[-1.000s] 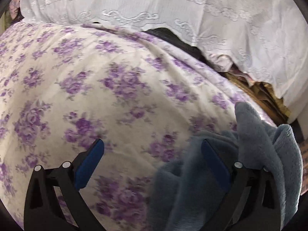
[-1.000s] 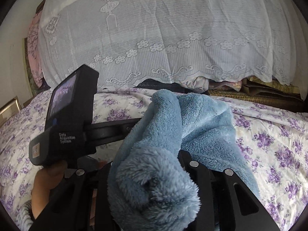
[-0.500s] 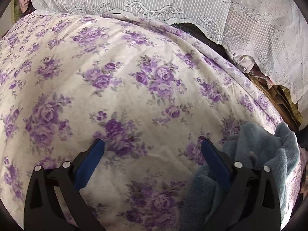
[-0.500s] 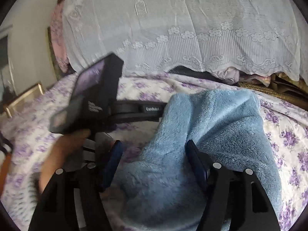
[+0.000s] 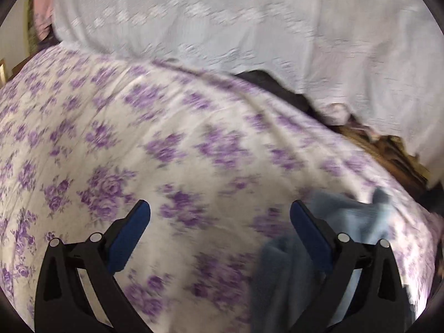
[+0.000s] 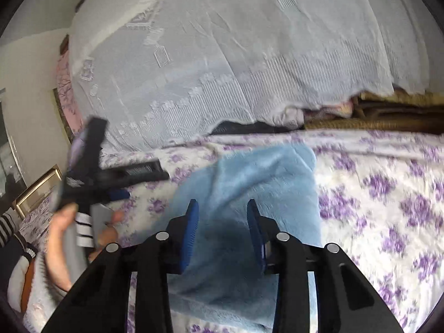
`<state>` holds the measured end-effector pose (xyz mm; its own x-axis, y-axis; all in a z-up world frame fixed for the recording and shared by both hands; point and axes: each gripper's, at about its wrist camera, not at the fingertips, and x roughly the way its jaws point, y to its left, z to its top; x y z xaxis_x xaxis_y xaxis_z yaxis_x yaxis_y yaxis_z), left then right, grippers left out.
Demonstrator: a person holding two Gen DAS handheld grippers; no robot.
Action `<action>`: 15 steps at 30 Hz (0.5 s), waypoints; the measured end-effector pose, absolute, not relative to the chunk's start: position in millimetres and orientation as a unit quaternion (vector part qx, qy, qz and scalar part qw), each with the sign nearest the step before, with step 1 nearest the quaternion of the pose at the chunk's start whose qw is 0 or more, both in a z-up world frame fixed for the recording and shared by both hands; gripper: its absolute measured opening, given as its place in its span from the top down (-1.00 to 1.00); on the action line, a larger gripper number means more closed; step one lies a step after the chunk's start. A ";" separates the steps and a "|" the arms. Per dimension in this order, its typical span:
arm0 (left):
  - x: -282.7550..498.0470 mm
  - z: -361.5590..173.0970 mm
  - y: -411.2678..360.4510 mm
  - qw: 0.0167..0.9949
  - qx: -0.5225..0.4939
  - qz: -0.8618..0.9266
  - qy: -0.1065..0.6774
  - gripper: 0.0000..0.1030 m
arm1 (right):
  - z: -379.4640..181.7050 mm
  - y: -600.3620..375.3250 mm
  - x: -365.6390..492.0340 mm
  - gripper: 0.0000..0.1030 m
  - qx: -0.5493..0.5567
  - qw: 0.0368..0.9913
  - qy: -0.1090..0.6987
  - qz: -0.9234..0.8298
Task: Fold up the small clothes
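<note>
A: Blue fleece garment (image 6: 249, 183) lies on the flowered bedspread (image 6: 388, 194), spread out right under the right gripper (image 6: 222, 230) and running away from it toward the far edge of the bed

B: Is that gripper on it?

A: Its blue pads (image 6: 191, 230) stand apart with fleece showing between them. The fabric looks flat on the bed, so I'd call it released, though how close the tips are to the cloth I can't tell

B: And the other one?

A: The left gripper (image 5: 219, 236) has its pads wide apart over bare bedspread (image 5: 138, 138), holding nothing. From its camera the fleece (image 5: 341, 222) sits off to its right, bunched near the bed's right edge, partly behind its right finger

B: So which is nearer?

A: The right, clearly. In its view the left gripper's body (image 6: 91, 172), in the person's hand (image 6: 63, 238), is off to the left of the fleece, beside its left edge and apart from it

B: Long axis?

A: Roughly near to far as the right camera sees it, with the far end rounded. A fold would probably bring that far end back toward the near one, or one side over the other

B: Count?

A: One fleece piece, two grippers. Something grey and striped (image 6: 83, 230) sits by the hand; too blurred to name. A white lace cover (image 6: 236, 55) hangs over a pile along the far edge
</note>
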<state>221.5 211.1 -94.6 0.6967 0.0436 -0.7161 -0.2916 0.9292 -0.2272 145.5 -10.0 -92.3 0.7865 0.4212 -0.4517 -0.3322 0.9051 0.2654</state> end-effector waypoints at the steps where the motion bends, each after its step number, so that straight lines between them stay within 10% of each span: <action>1: 217.9 -89.1 203.3 0.911 -0.158 0.078 0.372 -0.91 | -96.9 -9.0 145.1 0.36 0.084 0.939 0.266 0.201; 8: 238.7 -132.2 152.2 0.898 -0.037 0.098 0.428 -0.92 | -133.4 28.0 126.3 0.31 -0.007 0.934 0.295 0.199; 15: 245.5 -163.2 180.0 0.882 -0.143 0.060 0.445 -0.92 | -139.2 26.2 126.1 0.33 0.007 0.929 0.308 0.205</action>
